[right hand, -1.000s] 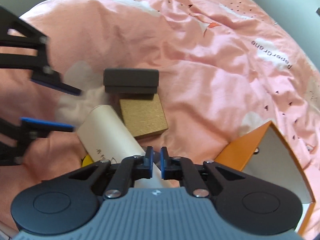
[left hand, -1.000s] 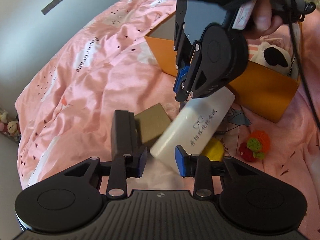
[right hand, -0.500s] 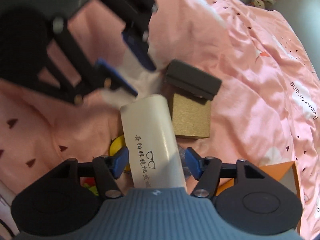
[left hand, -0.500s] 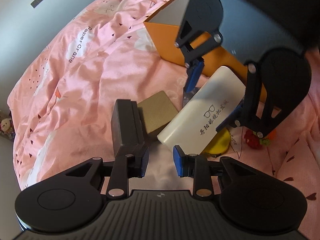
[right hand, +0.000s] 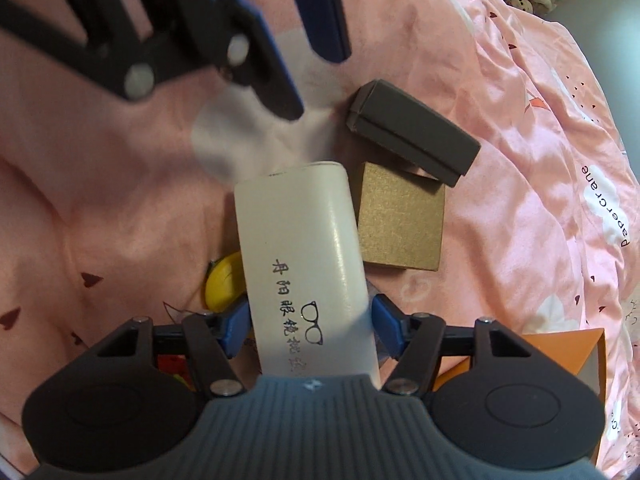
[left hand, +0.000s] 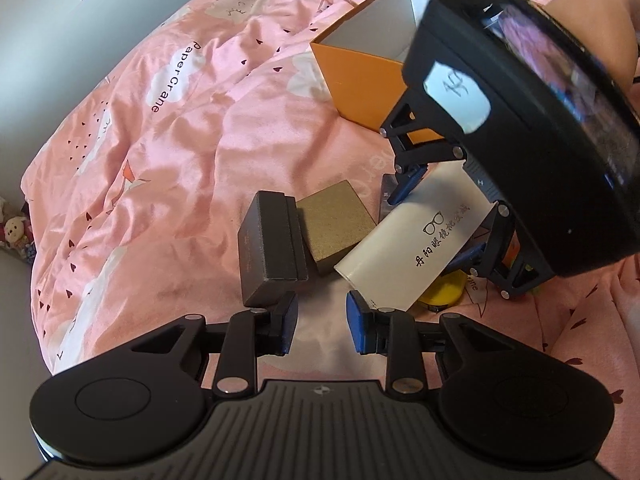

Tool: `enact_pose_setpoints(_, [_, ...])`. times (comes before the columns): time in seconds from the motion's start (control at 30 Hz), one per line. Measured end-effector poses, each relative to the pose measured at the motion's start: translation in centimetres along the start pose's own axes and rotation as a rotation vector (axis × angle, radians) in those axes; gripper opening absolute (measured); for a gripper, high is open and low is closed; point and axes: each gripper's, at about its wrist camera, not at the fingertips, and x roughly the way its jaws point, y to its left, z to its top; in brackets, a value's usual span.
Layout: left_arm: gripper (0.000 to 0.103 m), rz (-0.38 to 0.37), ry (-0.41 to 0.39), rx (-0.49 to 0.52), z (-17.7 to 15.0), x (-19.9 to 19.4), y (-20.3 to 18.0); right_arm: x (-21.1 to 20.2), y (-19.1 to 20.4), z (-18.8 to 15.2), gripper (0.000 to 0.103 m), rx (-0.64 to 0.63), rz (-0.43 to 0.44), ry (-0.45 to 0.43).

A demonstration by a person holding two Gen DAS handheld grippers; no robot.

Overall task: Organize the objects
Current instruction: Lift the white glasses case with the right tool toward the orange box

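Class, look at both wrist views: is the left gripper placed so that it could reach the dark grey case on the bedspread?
Probably yes. The left gripper has open jaws, and the dark grey case lies just ahead of its left finger with only bedspread between. The right gripper straddles the white glasses case, off to the side.

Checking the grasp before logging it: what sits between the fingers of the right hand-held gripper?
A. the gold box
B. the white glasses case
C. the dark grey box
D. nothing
B: the right hand-held gripper has its blue pads on both sides of the white glasses case; the gold box lies beside it, ungripped.
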Motion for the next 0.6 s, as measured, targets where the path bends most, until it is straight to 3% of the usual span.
enact_pose_setpoints(0.27, [0.035, 0.024, -0.003, -0.013, -0.5, -1.3, 0.4, -2.9, -1.5, -0.3, 0.063, 0.064, 0.004, -0.073])
enact_pose_setpoints(0.6, [0.035, 0.032, -0.042, -0.061, 0.1, -4.3, 1.6, -9.3, -4.5, 0.7, 0.063, 0.102, -0.076, -0.165])
